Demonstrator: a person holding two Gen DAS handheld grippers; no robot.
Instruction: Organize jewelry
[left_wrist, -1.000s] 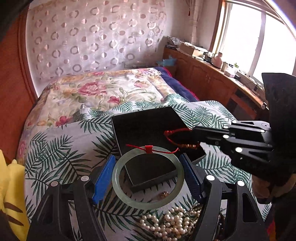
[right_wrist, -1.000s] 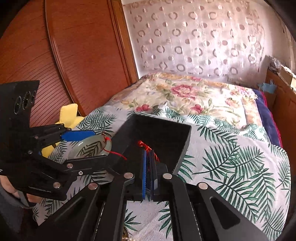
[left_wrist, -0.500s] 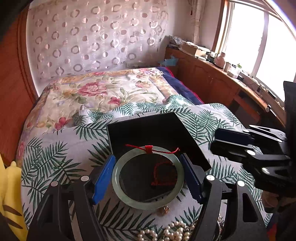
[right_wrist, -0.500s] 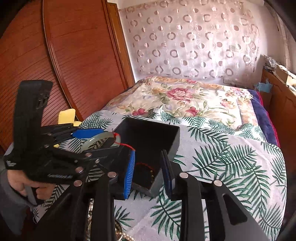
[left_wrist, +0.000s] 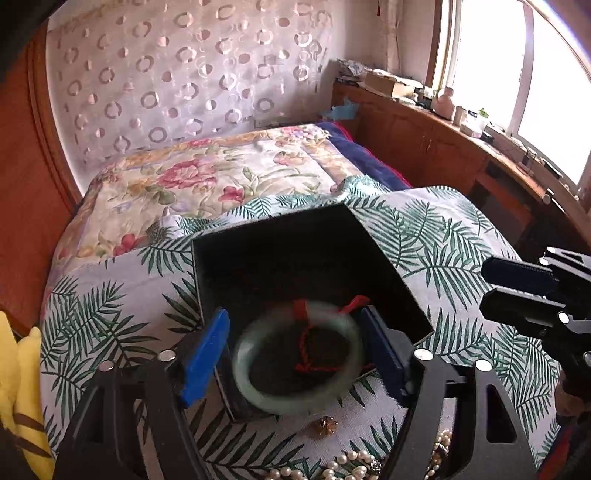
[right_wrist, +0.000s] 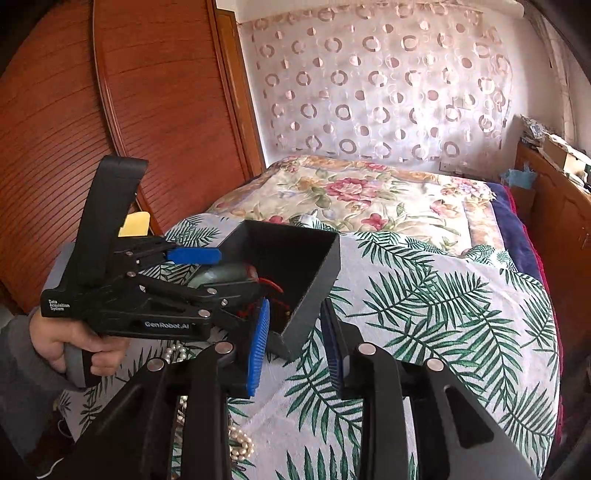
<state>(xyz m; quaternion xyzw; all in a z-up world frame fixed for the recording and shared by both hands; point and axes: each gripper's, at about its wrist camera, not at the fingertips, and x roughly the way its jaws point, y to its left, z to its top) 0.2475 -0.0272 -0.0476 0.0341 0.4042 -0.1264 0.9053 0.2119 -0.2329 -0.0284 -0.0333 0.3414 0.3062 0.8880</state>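
Since a moment ago the left gripper (left_wrist: 295, 354) has spread, and the blurred jade bangle (left_wrist: 299, 358) hangs loose between its pads above the black box (left_wrist: 258, 258). The right gripper (right_wrist: 295, 347) stands open, empty, beside the box on the bed's (right_wrist: 443, 295) near edge.

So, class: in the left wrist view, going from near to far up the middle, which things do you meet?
Pearl necklace → small gold ornament → jade bangle → black box → floral quilt → patterned curtain.
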